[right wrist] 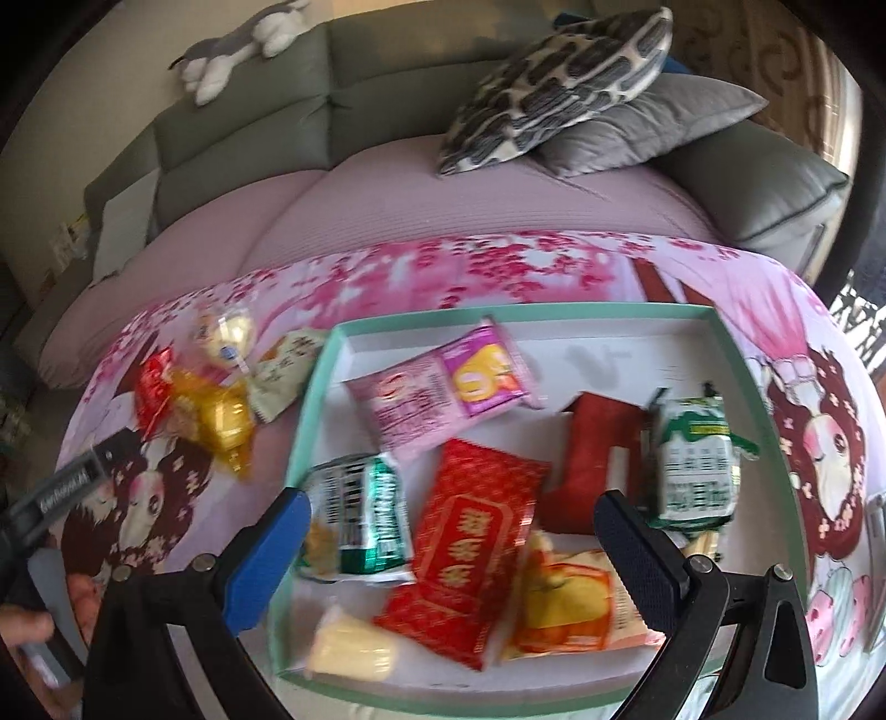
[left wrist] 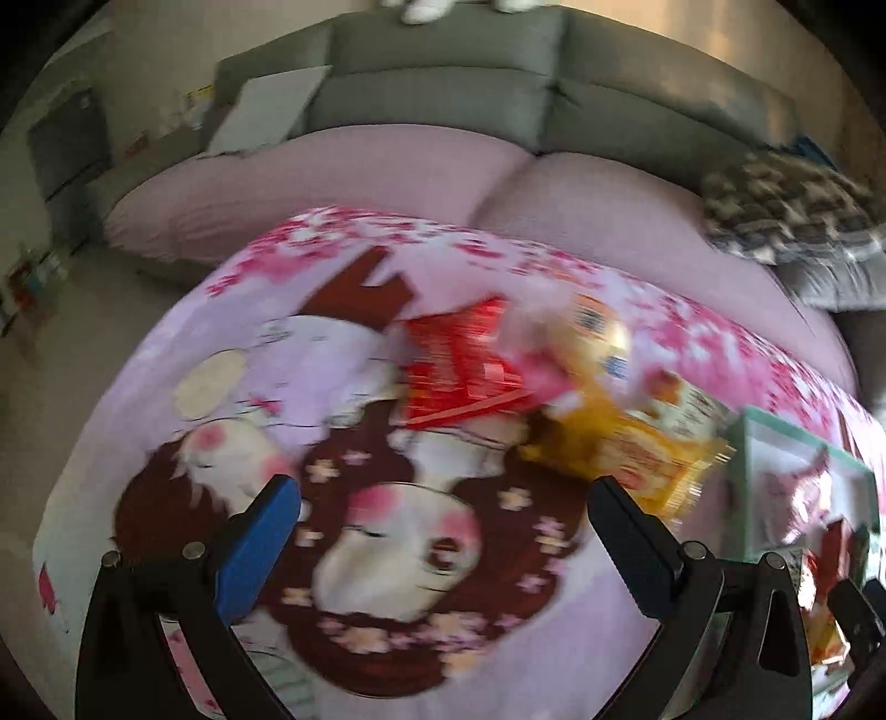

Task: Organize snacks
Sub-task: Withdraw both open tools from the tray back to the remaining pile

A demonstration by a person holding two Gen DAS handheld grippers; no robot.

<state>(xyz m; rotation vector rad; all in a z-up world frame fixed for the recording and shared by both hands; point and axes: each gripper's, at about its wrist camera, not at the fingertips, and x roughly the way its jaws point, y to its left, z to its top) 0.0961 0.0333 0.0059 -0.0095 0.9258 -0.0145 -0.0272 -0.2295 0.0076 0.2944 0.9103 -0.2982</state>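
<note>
A mint-green tray (right wrist: 318, 387) lies on a pink cartoon-print cloth and holds several snack packets: a pink one (right wrist: 437, 387), a red one (right wrist: 470, 548), a green-and-silver one (right wrist: 360, 509), a green-and-white one (right wrist: 695, 465) and a yellow one (right wrist: 570, 603). My right gripper (right wrist: 448, 520) is open and empty just above them. A loose pile sits left of the tray: a red packet (left wrist: 465, 365), a yellow packet (left wrist: 626, 448) and a pale one (left wrist: 603, 327). My left gripper (left wrist: 443, 498) is open and empty, short of that pile. The tray's corner (left wrist: 745, 443) shows at right.
The cloth (left wrist: 387, 554) covers a low table in front of a pink-covered sofa seat (right wrist: 470, 205). Patterned and grey cushions (right wrist: 565, 88) lie at the back right. A plush toy (right wrist: 238, 44) sits on the grey sofa back. The left gripper's body (right wrist: 61, 493) shows at the left edge.
</note>
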